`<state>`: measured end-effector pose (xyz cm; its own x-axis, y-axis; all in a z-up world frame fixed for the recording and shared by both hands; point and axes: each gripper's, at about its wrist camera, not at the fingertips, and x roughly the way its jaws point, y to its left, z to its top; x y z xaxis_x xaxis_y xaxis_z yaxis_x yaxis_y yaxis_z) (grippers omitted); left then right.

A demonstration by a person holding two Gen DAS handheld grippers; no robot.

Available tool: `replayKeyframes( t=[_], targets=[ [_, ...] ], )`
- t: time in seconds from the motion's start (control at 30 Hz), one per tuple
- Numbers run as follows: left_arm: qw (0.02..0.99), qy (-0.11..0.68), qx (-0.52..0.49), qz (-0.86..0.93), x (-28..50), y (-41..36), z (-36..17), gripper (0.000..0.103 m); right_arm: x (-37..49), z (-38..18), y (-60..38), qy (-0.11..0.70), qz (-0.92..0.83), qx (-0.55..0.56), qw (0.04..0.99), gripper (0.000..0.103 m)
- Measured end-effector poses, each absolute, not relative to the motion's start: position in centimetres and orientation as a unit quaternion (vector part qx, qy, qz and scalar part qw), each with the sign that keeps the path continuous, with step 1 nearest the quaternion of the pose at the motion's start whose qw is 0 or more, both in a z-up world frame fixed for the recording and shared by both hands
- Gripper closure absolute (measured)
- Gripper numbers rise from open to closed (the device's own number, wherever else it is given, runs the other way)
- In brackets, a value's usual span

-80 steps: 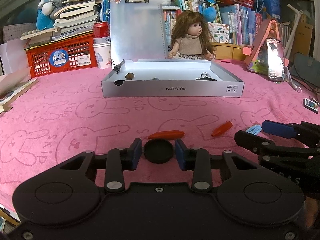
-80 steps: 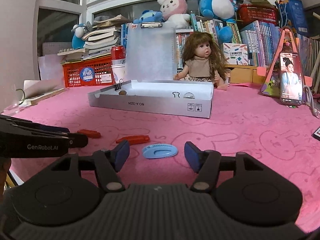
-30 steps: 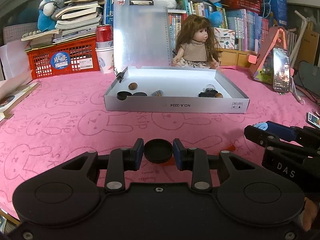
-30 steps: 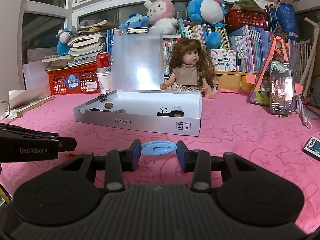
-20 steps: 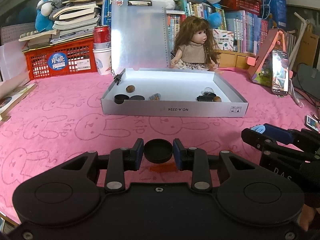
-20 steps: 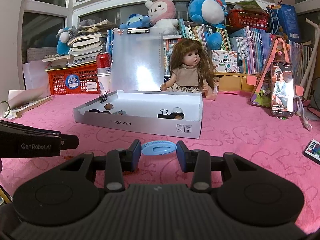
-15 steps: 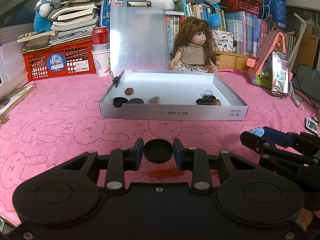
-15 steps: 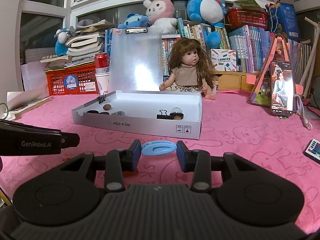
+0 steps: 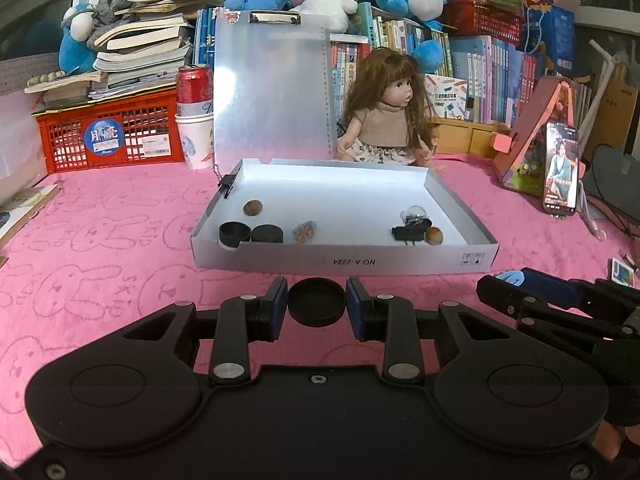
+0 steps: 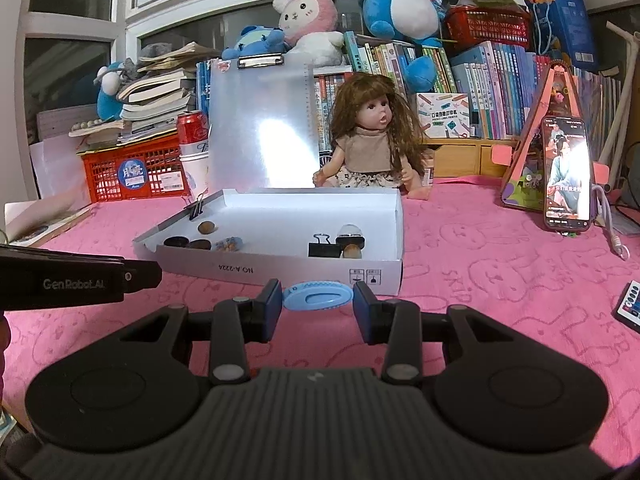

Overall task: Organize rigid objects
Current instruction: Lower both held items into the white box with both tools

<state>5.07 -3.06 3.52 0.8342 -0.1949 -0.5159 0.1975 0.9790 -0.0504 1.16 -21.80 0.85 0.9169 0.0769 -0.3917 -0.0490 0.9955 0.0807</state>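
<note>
While the left gripper (image 9: 317,309) pinches a black round cap (image 9: 317,307), the right gripper (image 10: 317,307) clamps a blue oval piece (image 10: 318,297) before the white box (image 9: 344,266).

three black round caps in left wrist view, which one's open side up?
The leftmost black cap in the white box: its hollow shows. The cap beside it and the one held in the left gripper show flat closed tops.

Both hand-held grippers (image 9: 317,307) (image 10: 316,300) clamped, loaded.
</note>
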Motion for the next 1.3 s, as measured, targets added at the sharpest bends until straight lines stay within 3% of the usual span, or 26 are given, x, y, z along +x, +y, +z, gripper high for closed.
replayKeyframes(
  t=[1.3],
  targets=[
    [0.953, 0.284, -0.016, -0.101, 15.8, -2.8, 7.2, 0.073, 10.6, 4.4, -23.4, 0.233, 0.017, 0.069, 0.970, 0.058]
  ],
)
